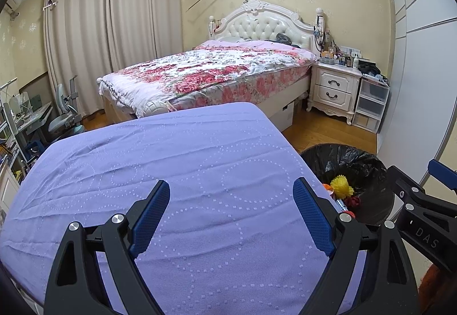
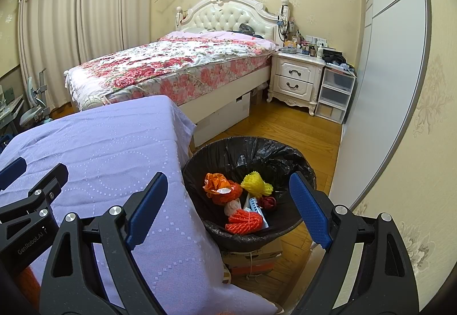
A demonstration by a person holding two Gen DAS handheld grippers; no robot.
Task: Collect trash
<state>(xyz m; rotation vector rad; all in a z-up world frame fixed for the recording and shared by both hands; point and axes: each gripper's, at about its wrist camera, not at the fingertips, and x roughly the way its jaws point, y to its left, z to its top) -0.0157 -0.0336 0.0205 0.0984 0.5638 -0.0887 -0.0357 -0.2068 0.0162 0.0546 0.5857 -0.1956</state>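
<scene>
Fingers spread empty; bed behind bin

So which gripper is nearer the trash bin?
Right. The right gripper hangs open at the trash bin rim; the left gripper is open over the purple tablecloth beside it.

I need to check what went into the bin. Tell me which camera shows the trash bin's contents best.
The right wrist view: it looks down into the trash bin, showing orange netting and yellow foam mesh. The left wrist view catches the bin only partly, with the purple cloth hiding most contents.
</scene>
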